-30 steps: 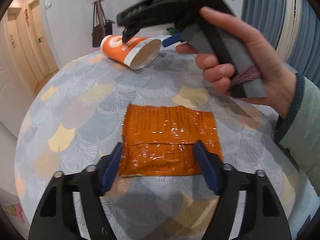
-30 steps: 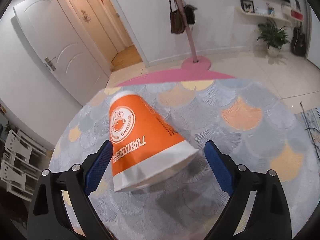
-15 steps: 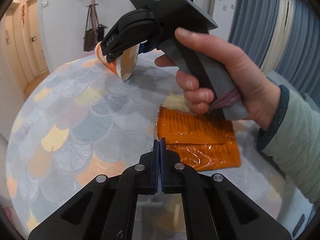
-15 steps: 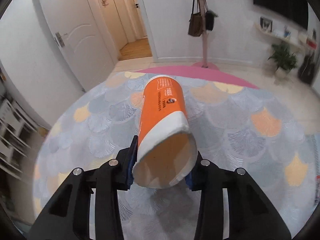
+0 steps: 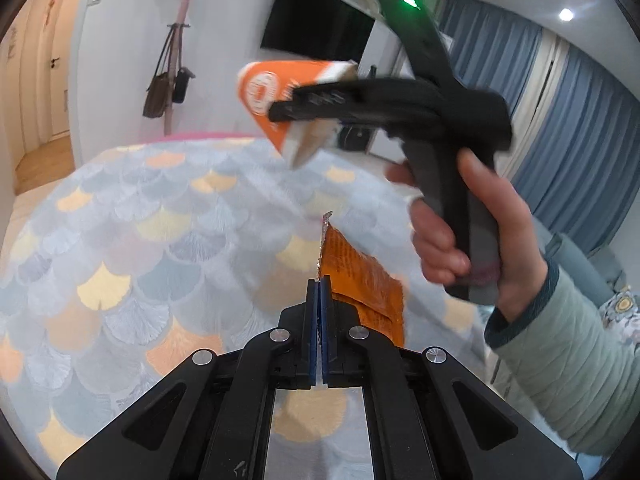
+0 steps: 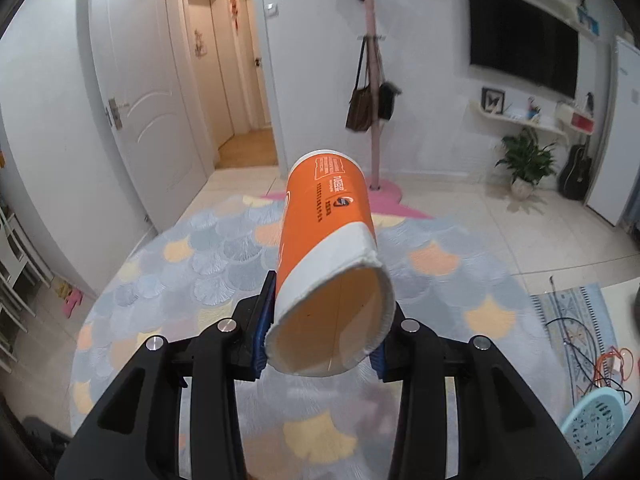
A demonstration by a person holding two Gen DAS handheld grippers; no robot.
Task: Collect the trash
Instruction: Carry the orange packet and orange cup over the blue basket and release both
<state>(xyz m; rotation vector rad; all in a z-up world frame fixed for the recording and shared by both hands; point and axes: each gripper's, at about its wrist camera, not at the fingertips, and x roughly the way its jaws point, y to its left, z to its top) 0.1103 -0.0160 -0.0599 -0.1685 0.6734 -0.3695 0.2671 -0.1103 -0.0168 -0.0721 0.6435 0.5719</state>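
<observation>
My left gripper [image 5: 319, 292] is shut on the edge of an orange foil wrapper [image 5: 360, 276], which hangs crumpled to the right of the pads, lifted off the round table [image 5: 120, 248]. In the right wrist view my right gripper [image 6: 320, 320] is shut on an orange and white paper cup [image 6: 324, 224], squeezed near its open rim, which faces the camera. In the left wrist view that cup [image 5: 272, 92] is held up in the air by the right gripper [image 5: 316, 116], with a person's hand [image 5: 472, 236] on its handle.
The table wears a scale-patterned cloth [image 6: 224, 256] in grey, orange and yellow. A coat stand with bags [image 6: 370, 112] rises behind the table. A light blue basket [image 6: 596, 424] sits on the floor at the right, near loose cables [image 6: 592, 364].
My left gripper closed on the wrapper's edge and lifted it off the table. My right gripper closed on the lying cup and raised it into the air.
</observation>
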